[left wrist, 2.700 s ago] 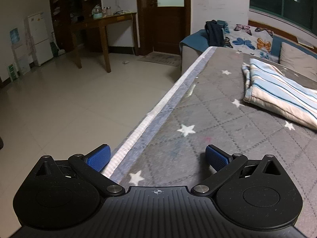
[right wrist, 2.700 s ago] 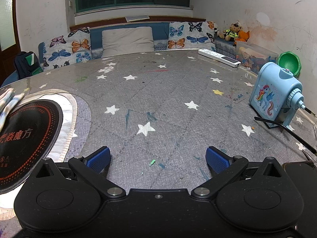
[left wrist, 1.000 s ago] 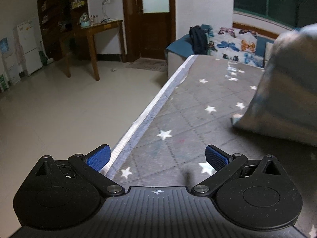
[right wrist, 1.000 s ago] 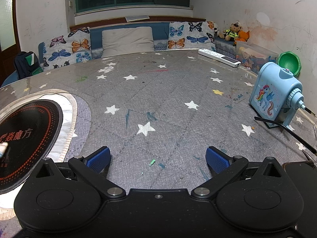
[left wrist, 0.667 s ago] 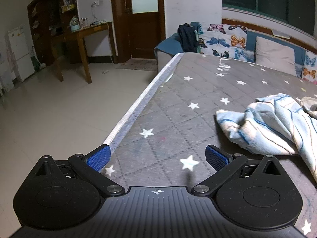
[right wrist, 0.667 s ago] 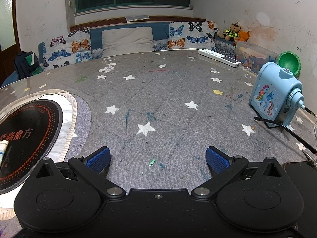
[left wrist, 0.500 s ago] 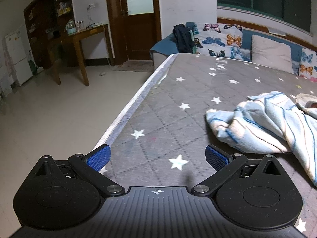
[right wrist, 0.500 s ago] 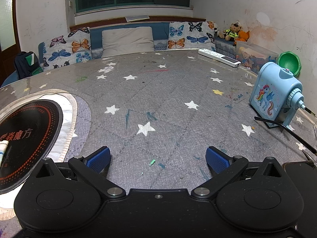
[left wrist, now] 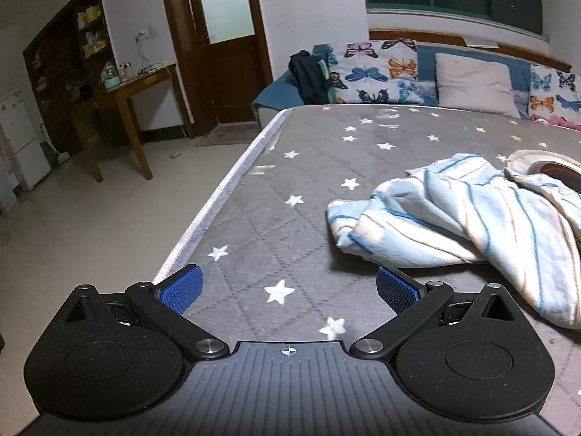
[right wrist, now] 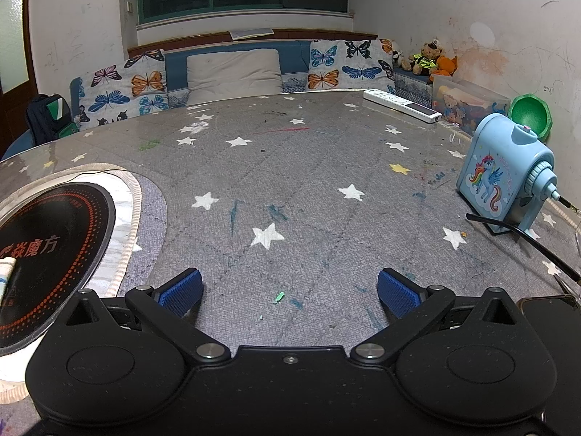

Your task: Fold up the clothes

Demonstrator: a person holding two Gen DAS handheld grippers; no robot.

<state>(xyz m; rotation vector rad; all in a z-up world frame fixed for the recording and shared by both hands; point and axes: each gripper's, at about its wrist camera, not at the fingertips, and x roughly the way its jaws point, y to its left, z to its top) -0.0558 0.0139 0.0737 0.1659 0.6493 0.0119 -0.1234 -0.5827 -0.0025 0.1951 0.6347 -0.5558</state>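
A crumpled blue-and-white striped garment [left wrist: 472, 218] lies on the grey star-patterned table [left wrist: 290, 167], at the right of the left wrist view. My left gripper [left wrist: 288, 289] is open and empty, low over the table near its left edge, with the garment just ahead of its right fingertip. A small corner of the garment [right wrist: 6, 272] shows at the far left of the right wrist view. My right gripper [right wrist: 288, 290] is open and empty over bare table [right wrist: 308, 181].
A round black induction plate [right wrist: 47, 239] is set into the table left of the right gripper. A blue unicorn pencil sharpener [right wrist: 504, 178], a black cable [right wrist: 526, 245] and a white remote [right wrist: 401, 105] lie to the right. The table's left edge [left wrist: 218, 196] drops to the floor.
The folded garment was lifted and dropped back crumpled on the table. The left gripper has swung right toward it. The right gripper has not moved.
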